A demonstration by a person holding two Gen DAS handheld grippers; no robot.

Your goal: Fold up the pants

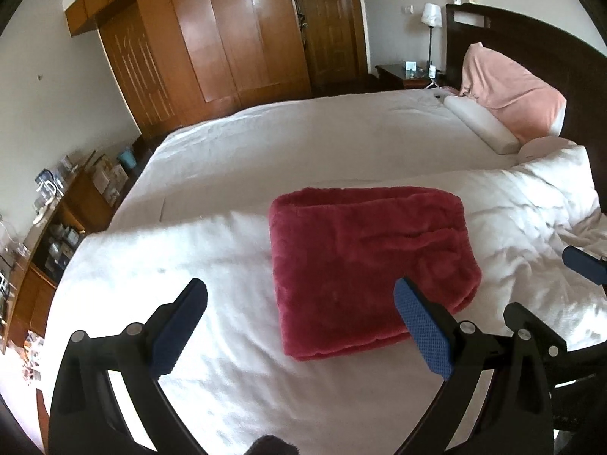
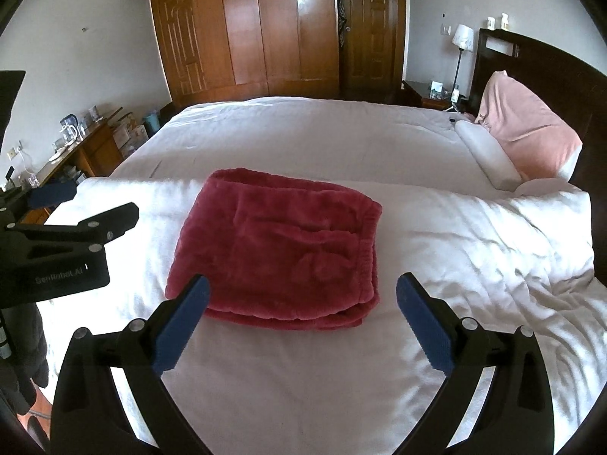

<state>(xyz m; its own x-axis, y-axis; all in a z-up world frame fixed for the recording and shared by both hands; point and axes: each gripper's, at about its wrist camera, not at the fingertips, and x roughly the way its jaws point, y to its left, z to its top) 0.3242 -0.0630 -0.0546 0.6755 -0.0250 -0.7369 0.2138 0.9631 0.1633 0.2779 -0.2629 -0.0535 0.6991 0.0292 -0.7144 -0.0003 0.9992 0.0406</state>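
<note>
The dark red fleece pants (image 1: 371, 265) (image 2: 277, 254) lie folded into a thick rectangle on the white duvet (image 1: 227, 341) (image 2: 455, 265) of the bed. My left gripper (image 1: 301, 292) hangs above the duvet in front of the fold's left part, open, nothing between its blue pads. My right gripper (image 2: 303, 288) hovers before the near edge of the fold, open wide and empty. The left gripper's black body (image 2: 57, 250) shows at the left edge of the right wrist view. A blue pad of the right gripper (image 1: 584, 265) shows at the right edge of the left wrist view.
A pink pillow (image 2: 531, 132) and a white bolster (image 2: 485, 155) lie at the dark headboard (image 2: 550, 64) on the right. A wooden wardrobe (image 2: 258, 26) fills the far wall. A cluttered low cabinet (image 2: 76, 144) runs along the left wall. A nightstand with a lamp (image 2: 461, 49) stands far right.
</note>
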